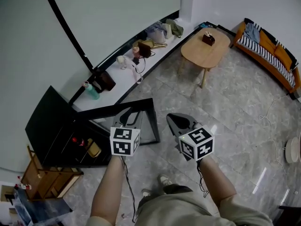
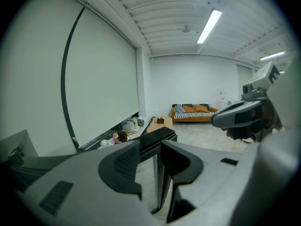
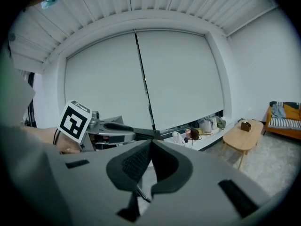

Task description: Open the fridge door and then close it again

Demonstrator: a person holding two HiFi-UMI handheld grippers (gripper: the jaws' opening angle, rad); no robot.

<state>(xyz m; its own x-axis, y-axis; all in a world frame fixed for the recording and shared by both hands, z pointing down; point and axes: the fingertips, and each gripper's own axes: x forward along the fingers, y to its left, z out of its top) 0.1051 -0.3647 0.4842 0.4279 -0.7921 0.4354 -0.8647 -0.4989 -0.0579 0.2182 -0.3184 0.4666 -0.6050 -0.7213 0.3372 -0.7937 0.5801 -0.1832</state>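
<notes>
The fridge (image 1: 51, 122) at eight o'clock was found with its door (image 1: 113, 109) swung open, clamped at its edge by the left claw (image 1: 128, 117), the right claw (image 1: 175, 122) shut on nothing; closing was judged still undone.

Head view looks steeply down from above. Both gripper views look level, close along their jaws; all share the wooden table (image 1: 205, 51) (upper right overhead).
</notes>
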